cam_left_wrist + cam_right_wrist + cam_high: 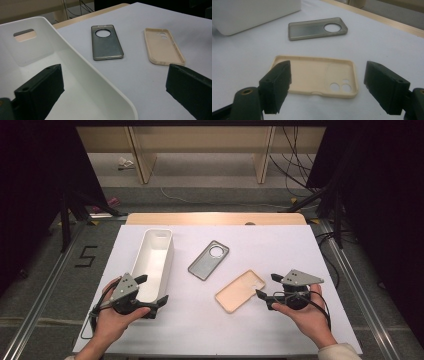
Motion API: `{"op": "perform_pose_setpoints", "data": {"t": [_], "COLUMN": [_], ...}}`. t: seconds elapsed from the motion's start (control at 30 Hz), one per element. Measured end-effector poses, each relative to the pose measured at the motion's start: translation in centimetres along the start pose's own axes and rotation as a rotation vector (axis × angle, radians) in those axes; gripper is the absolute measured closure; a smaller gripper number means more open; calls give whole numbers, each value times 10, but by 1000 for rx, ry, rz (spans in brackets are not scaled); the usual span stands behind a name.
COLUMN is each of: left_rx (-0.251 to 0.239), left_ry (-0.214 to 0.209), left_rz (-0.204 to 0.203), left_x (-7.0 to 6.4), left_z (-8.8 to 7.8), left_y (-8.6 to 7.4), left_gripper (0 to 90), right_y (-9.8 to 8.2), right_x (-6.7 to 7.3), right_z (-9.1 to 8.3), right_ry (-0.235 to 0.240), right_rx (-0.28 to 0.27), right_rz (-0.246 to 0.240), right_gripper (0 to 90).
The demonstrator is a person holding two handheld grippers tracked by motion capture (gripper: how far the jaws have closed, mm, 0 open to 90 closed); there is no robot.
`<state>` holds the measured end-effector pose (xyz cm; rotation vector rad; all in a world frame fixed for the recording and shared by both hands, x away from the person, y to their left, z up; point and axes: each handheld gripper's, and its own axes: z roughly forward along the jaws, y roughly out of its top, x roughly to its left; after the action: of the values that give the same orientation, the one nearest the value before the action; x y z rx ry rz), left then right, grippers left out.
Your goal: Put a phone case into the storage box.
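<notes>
Right tool (266, 291) spread wide, empty, just short of beige phone case (240, 290) lying open-side up on white tabletop (280, 250). Left tool (153, 291) released, straddling white bin's (150, 251) near wall. Grey phone case (208, 260) farther back.

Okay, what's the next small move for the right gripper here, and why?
Probably ease the right gripper forward so its open jaws straddle the beige case, then close. The case lies flat just ahead of the jaws, not yet between them, and the white bin sits to the left, open.
</notes>
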<state>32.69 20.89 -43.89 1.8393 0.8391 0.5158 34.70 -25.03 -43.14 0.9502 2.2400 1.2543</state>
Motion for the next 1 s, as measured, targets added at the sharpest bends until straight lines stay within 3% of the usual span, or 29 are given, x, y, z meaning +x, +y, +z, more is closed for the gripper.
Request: {"op": "perform_pose_setpoints", "data": {"t": [0.33, 0.5, 0.57, 0.6, 0.63, 0.67, 0.73, 0.8, 0.83, 1.0], "left_rx": [2, 2, 3, 3, 4, 4, 4, 4, 5, 3], "left_ry": [-5, -8, -10, -10, -12, -14, -16, -16, -17, -19], "left_rz": [0, 0, -1, -1, 0, 2, 2, 1, 2, -4], "left_x": [-1, -2, -2, -2, -2, -2, -3, -3, -3, -2], "left_z": [-1, -1, -1, -1, -1, 0, -1, -1, -1, -2], "left_y": [0, 0, 0, 0, 0, 0, 0, 0, 0, 0], "left_gripper": [9, 9, 9, 9, 9, 9, 9, 9, 9, 9], "right_y": [5, 13, 20, 20, 22, 30, 38, 42, 51, 68], "right_x": [1, -3, -3, -3, -3, 0, 2, 3, 4, 8], "right_z": [3, 13, 19, 19, 23, 33, 41, 46, 59, 92], "right_ry": [10, 0, 35, 35, 56, 65, 70, 72, 75, 97], "right_rx": [-34, -27, -17, -17, -8, 20, 37, 47, 70, 124], "right_rz": [23, 9, 5, 5, 7, -25, -44, -57, -68, -73], "right_gripper": [278, 441, 529, 529, 546, 658, 764, 806, 900, 900]}}
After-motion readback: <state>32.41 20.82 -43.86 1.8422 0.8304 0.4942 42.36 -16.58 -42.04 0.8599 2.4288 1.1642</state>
